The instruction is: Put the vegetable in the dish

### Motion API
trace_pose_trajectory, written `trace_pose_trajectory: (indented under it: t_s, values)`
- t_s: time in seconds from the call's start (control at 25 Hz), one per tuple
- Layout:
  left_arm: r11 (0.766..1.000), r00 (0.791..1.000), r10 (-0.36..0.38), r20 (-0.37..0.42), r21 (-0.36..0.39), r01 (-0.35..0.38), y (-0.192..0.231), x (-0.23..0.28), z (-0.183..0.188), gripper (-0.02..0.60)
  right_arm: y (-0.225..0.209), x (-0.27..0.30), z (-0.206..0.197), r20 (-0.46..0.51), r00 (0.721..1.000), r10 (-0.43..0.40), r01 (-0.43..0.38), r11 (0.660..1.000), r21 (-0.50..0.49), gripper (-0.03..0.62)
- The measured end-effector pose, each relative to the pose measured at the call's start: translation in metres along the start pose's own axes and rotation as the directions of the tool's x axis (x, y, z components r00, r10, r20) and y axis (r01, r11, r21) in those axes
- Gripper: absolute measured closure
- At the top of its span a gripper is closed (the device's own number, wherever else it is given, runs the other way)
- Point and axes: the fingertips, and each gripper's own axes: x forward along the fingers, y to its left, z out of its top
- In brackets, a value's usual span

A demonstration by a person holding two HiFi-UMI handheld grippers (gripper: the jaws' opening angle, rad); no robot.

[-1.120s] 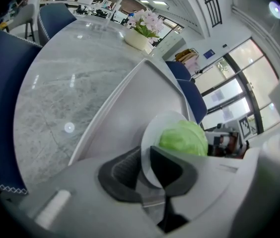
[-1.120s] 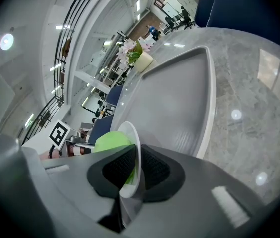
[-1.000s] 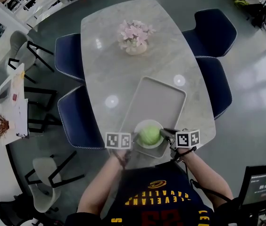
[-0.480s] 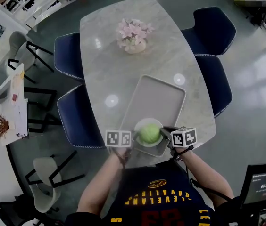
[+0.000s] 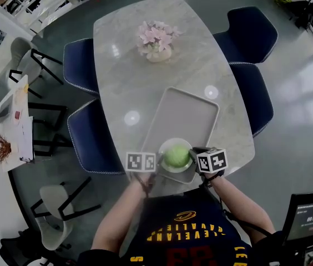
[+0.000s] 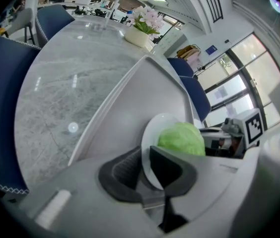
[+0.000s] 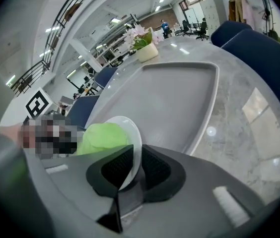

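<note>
Table (image 5: 117,60): flowers (image 5: 156,37) beyond tray (image 5: 185,112) and dish (image 6: 152,130)

Left tongs (image 6: 145,163) and right tongs (image 7: 134,166) each clamp the dish (image 6: 149,135) rim.

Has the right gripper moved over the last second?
Yes. The right gripper has slid left, toward the dish, judged against the right edge of the tray.

A round, pale green cabbage (image 5: 176,155) sits in the middle of a small white dish (image 5: 168,146), filling most of it; the dish lies at the near end of a grey tray (image 5: 184,115).
</note>
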Motion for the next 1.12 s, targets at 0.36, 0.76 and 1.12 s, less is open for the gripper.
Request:
trace_pose_trajectory:
  t_s: [0.36, 0.76, 1.12]
  values:
    - [0.994, 0.998, 0.067, 0.001, 0.091, -0.067, 0.002, -0.002, 0.001, 0.510, -0.001, 0.001, 0.000, 0.011, 1.000, 0.013, -0.013, 1.000, 0.022, 0.533]
    - [0.990, 0.994, 0.091, 0.056, 0.101, -0.096, 0.005, -0.004, 0.004, 0.517, -0.011, -0.009, 0.005, 0.060, 0.998, -0.008, 0.004, 0.999, 0.051, 0.537]
    - [0.997, 0.991, 0.076, 0.106, -0.010, -0.075, 0.009, -0.007, 0.005, 0.571, -0.010, -0.007, 0.009, 0.090, 0.996, 0.029, -0.036, 0.996, 0.076, 0.546]
